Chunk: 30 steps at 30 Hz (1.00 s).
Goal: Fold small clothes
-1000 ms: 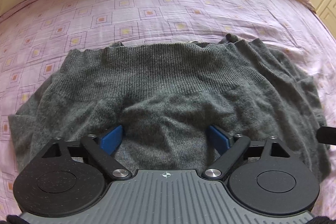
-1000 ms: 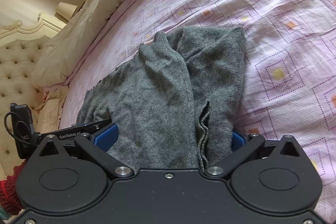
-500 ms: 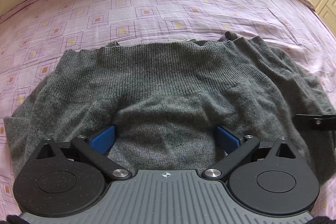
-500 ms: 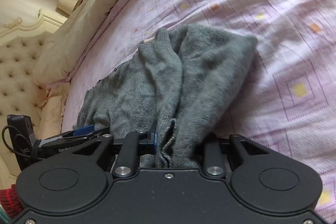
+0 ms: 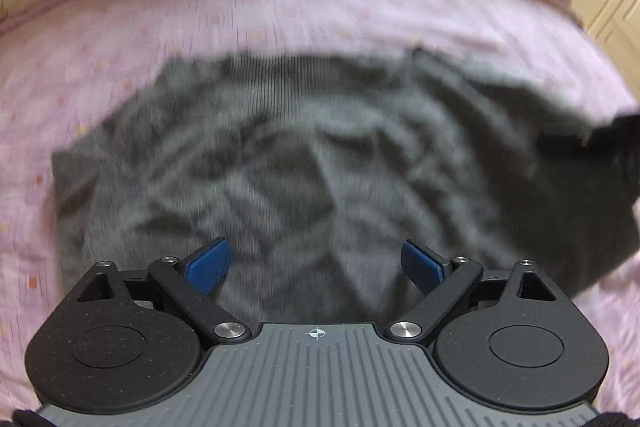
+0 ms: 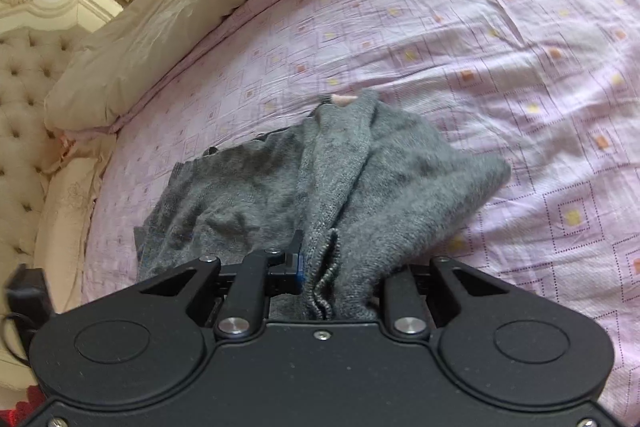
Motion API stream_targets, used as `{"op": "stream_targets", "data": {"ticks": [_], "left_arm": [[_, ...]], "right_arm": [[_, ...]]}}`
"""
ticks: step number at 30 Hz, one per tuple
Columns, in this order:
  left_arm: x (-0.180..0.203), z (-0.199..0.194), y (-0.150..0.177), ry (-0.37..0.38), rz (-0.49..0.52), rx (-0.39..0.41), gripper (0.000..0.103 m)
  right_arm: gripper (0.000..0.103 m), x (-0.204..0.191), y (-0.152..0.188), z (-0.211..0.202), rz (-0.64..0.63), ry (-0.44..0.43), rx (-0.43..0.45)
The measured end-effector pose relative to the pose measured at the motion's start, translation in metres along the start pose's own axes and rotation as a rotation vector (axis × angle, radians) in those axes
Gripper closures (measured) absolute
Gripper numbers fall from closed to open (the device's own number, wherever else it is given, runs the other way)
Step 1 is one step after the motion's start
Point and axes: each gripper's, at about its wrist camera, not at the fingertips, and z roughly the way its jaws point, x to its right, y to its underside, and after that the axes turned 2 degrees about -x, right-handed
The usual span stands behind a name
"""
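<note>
1. Grey ribbed-knit sweater (image 6: 320, 179) is lying rumpled on the pink square-patterned bedsheet (image 6: 520, 67), its gathered edge bunching inside the right gripper (image 6: 336, 279), whose jaws are clamping it.
2. Left gripper (image 5: 316, 263) is hovering over the sweater (image 5: 280, 167), blue pads (image 5: 208, 263) spread wide apart (view blurred).
3. Cream pillow (image 6: 180, 11) is lying beyond.

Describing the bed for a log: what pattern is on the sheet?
Pink sheet with nested squares, orange or yellow centres; clearest from the right wrist.

Left gripper (image 5: 316, 263) hovering with blue pads (image 5: 209, 265) spread wide, gripping nothing. Right gripper (image 6: 336, 279) clamping fingers together on bunched sweater (image 6: 360, 187) edge.
</note>
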Motion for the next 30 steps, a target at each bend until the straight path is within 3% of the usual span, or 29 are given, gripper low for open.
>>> {"op": "stream_targets", "data": {"ticks": [1, 4, 10, 14, 20, 25, 28, 30], "left_arm": [[-0.002, 0.007, 0.003, 0.001, 0.015, -0.026, 0.010], [-0.005, -0.002, 0.000, 0.022, 0.054, 0.003, 0.012], [-0.053, -0.056, 0.007, 0.053, -0.086, 0.140, 0.012], [-0.092, -0.082, 0.025, 0.026, -0.161, 0.182, 0.012], [-0.150, -0.097, 0.061, -0.018, -0.264, 0.151, 0.012], [-0.179, -0.101, 0.089, -0.030, -0.321, 0.122, 0.012], [-0.191, -0.103, 0.098, -0.030, -0.341, 0.116, 0.012], [-0.197, -0.104, 0.103, -0.027, -0.350, 0.116, 0.012]], "right_arm": [[0.075, -0.008, -0.001, 0.000, -0.010, 0.011, -0.003], [0.075, -0.033, -0.004, 0.001, -0.038, 0.051, -0.005], [0.075, -0.098, -0.012, 0.003, -0.115, 0.074, -0.013], [0.075, -0.149, -0.015, 0.018, -0.164, 0.055, -0.022], [0.075, -0.215, -0.001, 0.077, -0.235, 0.061, -0.098], [0.074, -0.254, 0.022, 0.129, -0.341, 0.145, -0.170], [0.061, -0.266, 0.031, 0.150, -0.379, 0.185, -0.193], [0.047, -0.273, 0.035, 0.153, -0.414, 0.168, -0.188]]}}
